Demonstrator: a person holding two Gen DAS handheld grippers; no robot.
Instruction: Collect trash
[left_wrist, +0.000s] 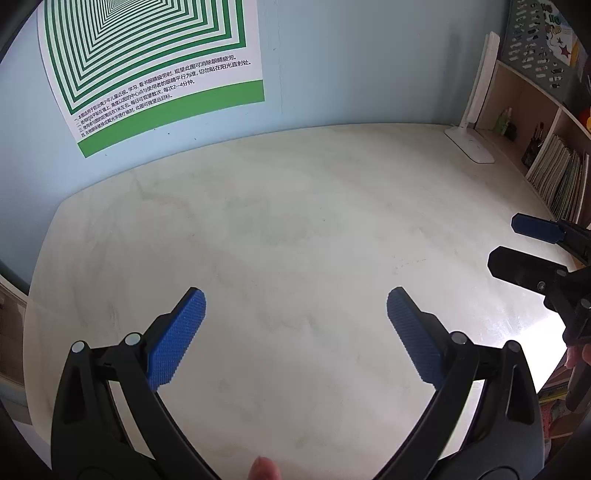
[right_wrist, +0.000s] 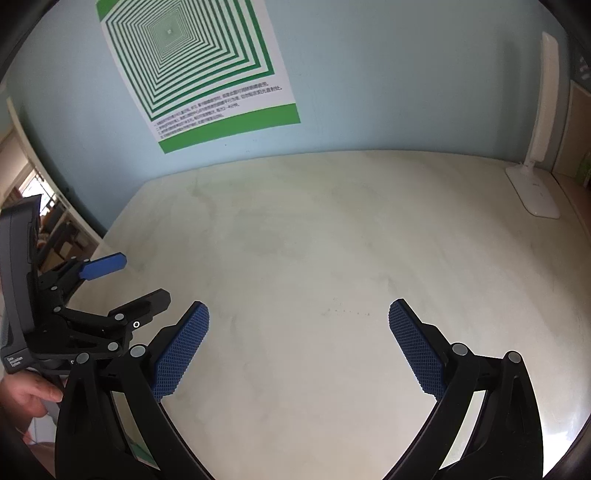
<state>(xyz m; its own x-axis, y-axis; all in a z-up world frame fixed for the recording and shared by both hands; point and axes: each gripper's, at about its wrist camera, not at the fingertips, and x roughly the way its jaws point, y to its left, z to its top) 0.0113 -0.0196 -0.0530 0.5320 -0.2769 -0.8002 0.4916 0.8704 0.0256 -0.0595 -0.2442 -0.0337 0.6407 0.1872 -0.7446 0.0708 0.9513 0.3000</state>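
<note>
Left gripper (left_wrist: 295, 301): released, jaws wide, above the tabletop's (left_wrist: 295, 221) near edge.
Right gripper (right_wrist: 298, 314): released, jaws wide.
Desk lamp (right_wrist: 533, 184): far right corner.

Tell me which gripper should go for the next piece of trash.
Neither has an edge. No trash shows on the desk in either view. The left gripper and right gripper both hover over it with jaws open and empty. Only a lamp stands at the far right corner.

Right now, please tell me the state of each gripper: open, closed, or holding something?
Left gripper: open, holding nothing.
Right gripper: open, holding nothing.
</note>
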